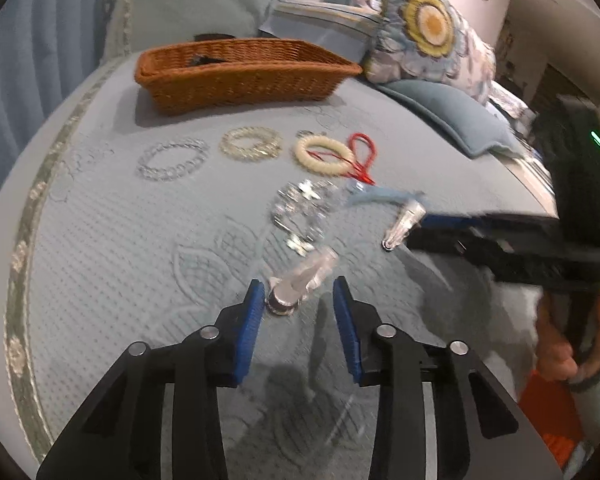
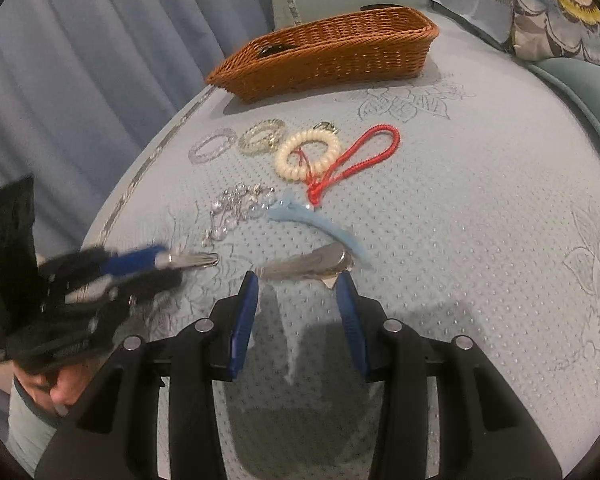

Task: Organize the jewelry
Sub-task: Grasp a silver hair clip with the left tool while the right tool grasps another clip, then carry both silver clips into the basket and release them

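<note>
Jewelry lies on a light blue bedspread (image 1: 120, 240): a clear bead bracelet (image 1: 172, 159), a pale gold bracelet (image 1: 251, 142), a cream coil bracelet (image 1: 324, 155), a red cord loop (image 1: 363, 152), a crystal chain (image 1: 302, 212) and a blue hair clip (image 1: 384, 196). My left gripper (image 1: 299, 304) is open around a silver hair clip (image 1: 300, 284). My right gripper (image 2: 298, 294) is open just before a second silver clip (image 2: 308, 266). In the left wrist view the right gripper (image 1: 412, 230) sits at that clip (image 1: 402, 226).
A brown wicker basket (image 1: 240, 72) stands at the far side of the bed with a dark item inside. Pillows (image 1: 428, 28) lie at the back right. Blue curtains (image 2: 80, 60) hang to the left past the bed edge.
</note>
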